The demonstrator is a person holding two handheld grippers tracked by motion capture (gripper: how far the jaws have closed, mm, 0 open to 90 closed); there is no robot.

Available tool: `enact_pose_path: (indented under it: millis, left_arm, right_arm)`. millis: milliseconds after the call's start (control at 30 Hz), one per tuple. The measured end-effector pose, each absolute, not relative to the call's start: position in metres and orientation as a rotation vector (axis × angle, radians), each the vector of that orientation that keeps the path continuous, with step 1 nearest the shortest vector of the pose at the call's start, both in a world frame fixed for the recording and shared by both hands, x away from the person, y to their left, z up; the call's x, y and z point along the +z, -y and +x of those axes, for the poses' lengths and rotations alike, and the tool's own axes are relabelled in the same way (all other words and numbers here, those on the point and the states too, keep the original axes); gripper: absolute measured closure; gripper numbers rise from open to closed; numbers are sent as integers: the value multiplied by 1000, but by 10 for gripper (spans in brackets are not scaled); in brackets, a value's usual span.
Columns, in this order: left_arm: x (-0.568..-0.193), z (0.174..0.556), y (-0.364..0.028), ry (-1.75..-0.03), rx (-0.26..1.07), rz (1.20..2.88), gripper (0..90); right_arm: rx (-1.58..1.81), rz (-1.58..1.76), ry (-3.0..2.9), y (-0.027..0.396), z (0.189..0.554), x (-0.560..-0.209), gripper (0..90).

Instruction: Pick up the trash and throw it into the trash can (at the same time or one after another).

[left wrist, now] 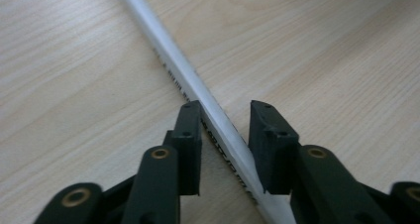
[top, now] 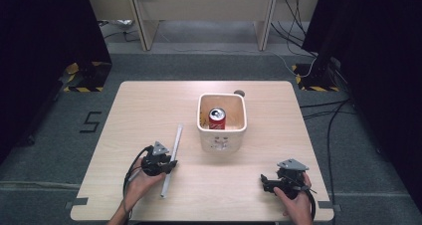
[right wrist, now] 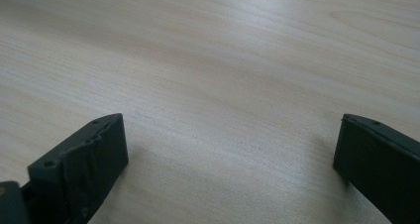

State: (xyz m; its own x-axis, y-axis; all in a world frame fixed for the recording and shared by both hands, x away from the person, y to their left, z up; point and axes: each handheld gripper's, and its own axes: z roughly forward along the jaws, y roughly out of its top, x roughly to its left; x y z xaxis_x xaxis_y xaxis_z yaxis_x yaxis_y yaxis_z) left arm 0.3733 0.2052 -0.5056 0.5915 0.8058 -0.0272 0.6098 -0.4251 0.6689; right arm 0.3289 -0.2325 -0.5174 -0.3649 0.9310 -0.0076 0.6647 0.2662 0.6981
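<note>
White rod (left wrist: 198,85) lies flat on the table (top: 278,195), left of centre, running lengthwise away from the person; its near part passes between the jaws of the left gripper (left wrist: 225,107). In the left gripper view the left pad touches the rod's side, while the right pad stands just beside it with a sliver of table showing between, so the jaws are narrowed around the rod but not clamped from both sides. Small dark print runs along the rod's lower edge; too blurred to read. In the high view the left gripper (top: 171,164) sits over the rod's lower half, held by the left hand (top: 141,181). To the right of the rod, near the table centre, stands a white square bin (top: 204,133); inside it one red can (top: 217,118) stands upright, silver top up, white lettering on its side that cannot be made out. Right gripper (right wrist: 230,135) rests near the table's right front corner, well apart from rod and bin, jaws spread wide over bare wood, holding nothing. A "5" is marked on the floor (top: 92,121) left of the table.
</note>
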Motion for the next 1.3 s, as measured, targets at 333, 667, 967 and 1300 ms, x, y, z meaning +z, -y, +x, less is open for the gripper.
enact_pose_path:
  millis: [333, 667, 967, 1300]
  left_arm:
    - [-504, 381, -211, -1100, 397, 2200, 801]
    - [-502, 384, -217, -1106, 393, 2170, 805]
    - [-490, 387, -222, -1096, 397, 2130, 804]
    - [-456, 394, -236, -1070, 425, 2058, 804]
  right_arm:
    - [858, 1444, -2124, 232, 329, -517, 5]
    - [858, 1444, -2124, 233, 329, -517, 5]
    - [858, 1444, -2124, 233, 329, -517, 5]
    - [859, 1444, -2125, 233, 329, -517, 5]
